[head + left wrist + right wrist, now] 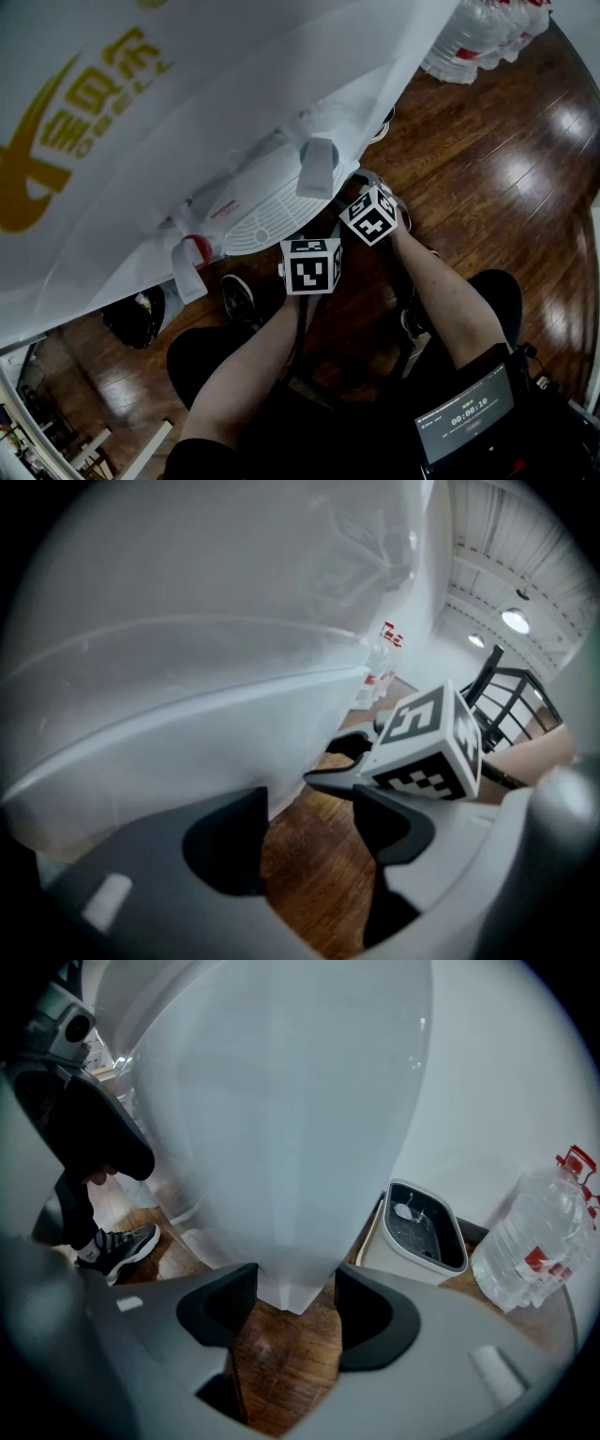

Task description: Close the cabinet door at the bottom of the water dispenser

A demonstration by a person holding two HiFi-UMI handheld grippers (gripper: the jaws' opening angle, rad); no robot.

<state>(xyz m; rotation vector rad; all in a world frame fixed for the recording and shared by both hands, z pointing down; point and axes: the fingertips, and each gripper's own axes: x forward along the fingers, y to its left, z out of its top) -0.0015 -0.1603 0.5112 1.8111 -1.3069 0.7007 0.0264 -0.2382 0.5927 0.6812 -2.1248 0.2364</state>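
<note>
The white water dispenser (187, 103) with a yellow logo fills the upper left of the head view, its grilled drip tray (267, 211) just beyond my grippers. My left gripper (310, 265) and right gripper (371, 217) hang side by side close in front of it, pointing down. In the right gripper view a tall white panel, the cabinet door (281, 1147), stands edge-on; its lower corner sits just beyond my right gripper (291, 1302), whose jaws are open. My left gripper (309, 832) is open over bare floor, with white dispenser wall (187, 714) at its left.
Dark wooden floor (487, 159) lies all round. Several clear water bottles (534, 1241) stand at the right, also in the head view's top right as bottles (478, 37). A small white bin (422, 1232) sits by the wall. The person's shoe (239, 298) is beneath the grippers.
</note>
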